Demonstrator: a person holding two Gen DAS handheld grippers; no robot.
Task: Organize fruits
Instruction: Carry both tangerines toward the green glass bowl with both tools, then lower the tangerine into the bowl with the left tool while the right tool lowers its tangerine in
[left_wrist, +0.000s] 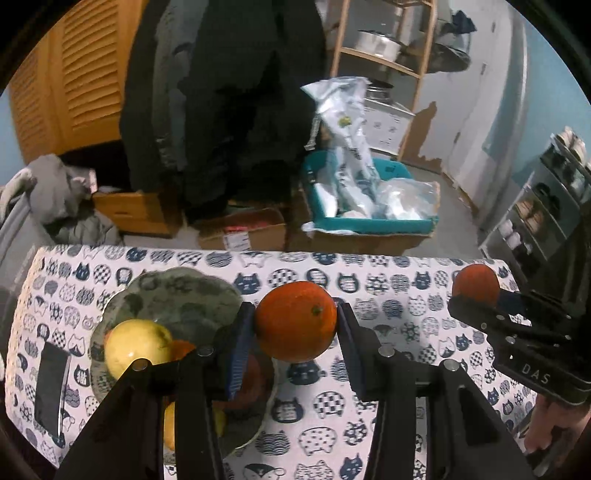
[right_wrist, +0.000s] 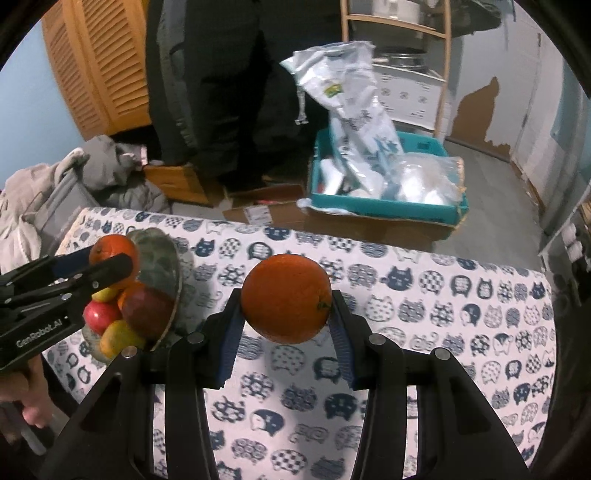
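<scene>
My left gripper (left_wrist: 295, 311) is shut on an orange (left_wrist: 295, 325), held above the cat-print table beside a grey-green plate (left_wrist: 192, 291). The plate holds a yellow apple (left_wrist: 135, 345) and other fruit partly hidden by my fingers. The right gripper (left_wrist: 478, 293) at the right edge grips a second orange (left_wrist: 474, 282). In the right wrist view, the right gripper (right_wrist: 286, 297) is shut on its orange (right_wrist: 286, 295) over the table's middle. At the left, the left gripper (right_wrist: 110, 259) holds its orange (right_wrist: 110, 249) over the plate (right_wrist: 159, 258) of red and yellow fruit.
A dark phone (left_wrist: 51, 387) lies on the tablecloth (left_wrist: 388, 306) left of the plate. Beyond the far table edge stand a teal crate (left_wrist: 369, 221) with plastic bags, cardboard boxes (left_wrist: 243, 229), dark hanging clothes (left_wrist: 221, 110) and a wooden shelf (left_wrist: 384, 59).
</scene>
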